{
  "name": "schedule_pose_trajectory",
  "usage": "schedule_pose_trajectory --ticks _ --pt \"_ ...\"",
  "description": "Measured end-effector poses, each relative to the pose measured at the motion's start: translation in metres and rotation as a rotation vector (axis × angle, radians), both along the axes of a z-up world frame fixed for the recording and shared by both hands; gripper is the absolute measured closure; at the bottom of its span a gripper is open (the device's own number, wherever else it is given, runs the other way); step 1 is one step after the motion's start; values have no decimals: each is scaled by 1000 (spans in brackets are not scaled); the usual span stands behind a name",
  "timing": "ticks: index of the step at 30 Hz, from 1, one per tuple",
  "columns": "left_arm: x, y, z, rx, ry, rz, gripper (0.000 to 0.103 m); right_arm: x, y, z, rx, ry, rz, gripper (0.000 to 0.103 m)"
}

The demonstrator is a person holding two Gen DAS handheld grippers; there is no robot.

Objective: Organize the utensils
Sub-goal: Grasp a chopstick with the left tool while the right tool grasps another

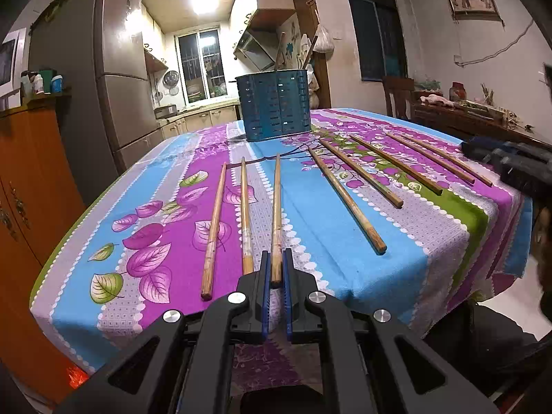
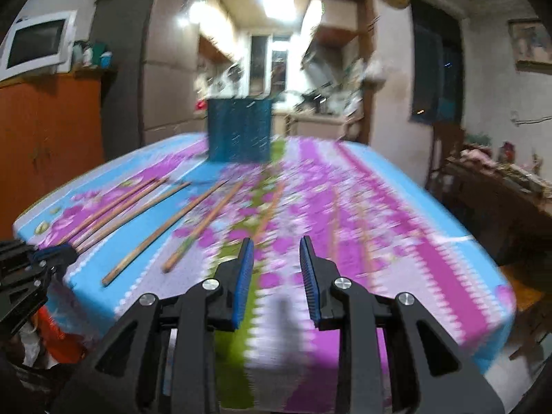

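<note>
Your left tongs (image 1: pixel 276 269) are pinching the near end of one long brown wooden chopstick (image 1: pixel 276 214), its shaft running straight ahead of them along the bench (image 1: pixel 345 227) with its flowered purple-and-blue cloth. Two more wooden chopsticks (image 1: pixel 227 227) lie just to the left of those tongs, and five others (image 1: pixel 379 172) fan out to the right. The perforated blue metal utensil holder (image 1: pixel 276 107) stands well ahead, at the far end of the bench.

Your right tongs (image 2: pixel 276 265) are spread and hold nothing; that view is blurred.

You appear to be at the pick-up step. Next, lift this stick clear of the cloth, carry it forward, tip it upright and lower it into the holder without knocking the wall.
</note>
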State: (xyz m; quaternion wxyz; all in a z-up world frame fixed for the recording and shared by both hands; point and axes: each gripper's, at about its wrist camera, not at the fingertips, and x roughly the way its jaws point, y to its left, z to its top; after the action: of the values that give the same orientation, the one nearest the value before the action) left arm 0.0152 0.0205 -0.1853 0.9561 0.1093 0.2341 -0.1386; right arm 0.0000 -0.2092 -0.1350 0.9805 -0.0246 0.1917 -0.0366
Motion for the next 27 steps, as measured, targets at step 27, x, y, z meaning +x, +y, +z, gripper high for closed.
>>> schedule_pose_trajectory --ticks 27 --pt "-3 -2 -2 8 -18 -1 95 19 -25 -34 83 112 -26 98"
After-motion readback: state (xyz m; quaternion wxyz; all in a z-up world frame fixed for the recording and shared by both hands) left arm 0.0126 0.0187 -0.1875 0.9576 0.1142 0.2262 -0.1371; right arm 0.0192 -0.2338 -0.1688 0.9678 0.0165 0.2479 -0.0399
